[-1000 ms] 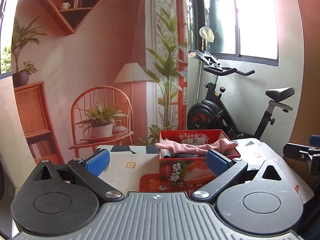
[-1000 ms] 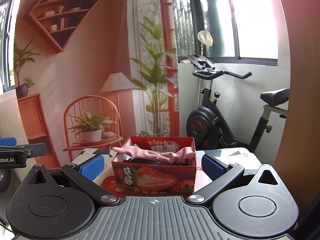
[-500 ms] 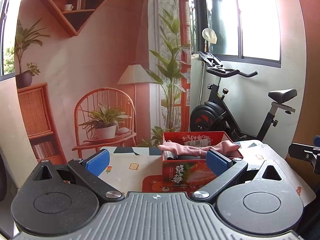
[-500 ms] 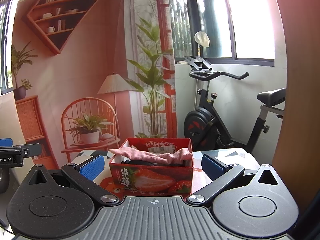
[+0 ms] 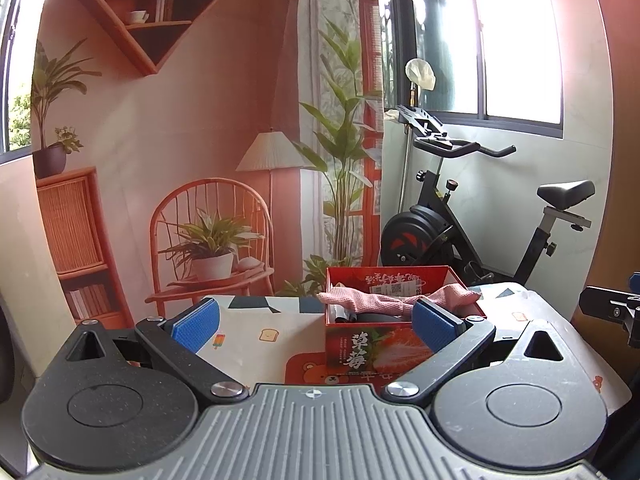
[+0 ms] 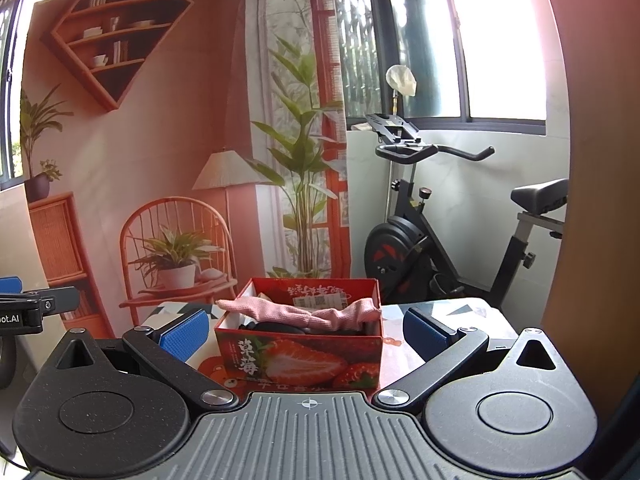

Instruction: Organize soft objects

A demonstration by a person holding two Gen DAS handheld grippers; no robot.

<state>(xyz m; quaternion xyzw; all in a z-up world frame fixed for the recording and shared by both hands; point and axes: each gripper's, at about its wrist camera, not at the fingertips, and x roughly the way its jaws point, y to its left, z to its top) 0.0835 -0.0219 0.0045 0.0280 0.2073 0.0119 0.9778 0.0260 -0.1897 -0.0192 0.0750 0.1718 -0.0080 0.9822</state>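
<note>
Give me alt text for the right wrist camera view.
A red strawberry box sits on the table with a pink cloth draped across its open top, framed by the open, empty right gripper. An exercise bike stands behind.

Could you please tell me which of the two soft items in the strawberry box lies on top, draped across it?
The pink waffle-textured cloth lies on top, draped across the red strawberry-printed cardboard box; the dark item sits underneath, mostly hidden.

- Box (image 6: 298, 360): red, strawberry print, lower centre.
- Cloth (image 6: 296, 314): pink, fine check, across the box.
- Gripper pads (image 6: 184, 334): blue, textured.
- Tablecloth (image 5: 256, 336): white with small toast and popsicle pictures.
- Exercise bike (image 6: 420, 240): black, right.
</note>
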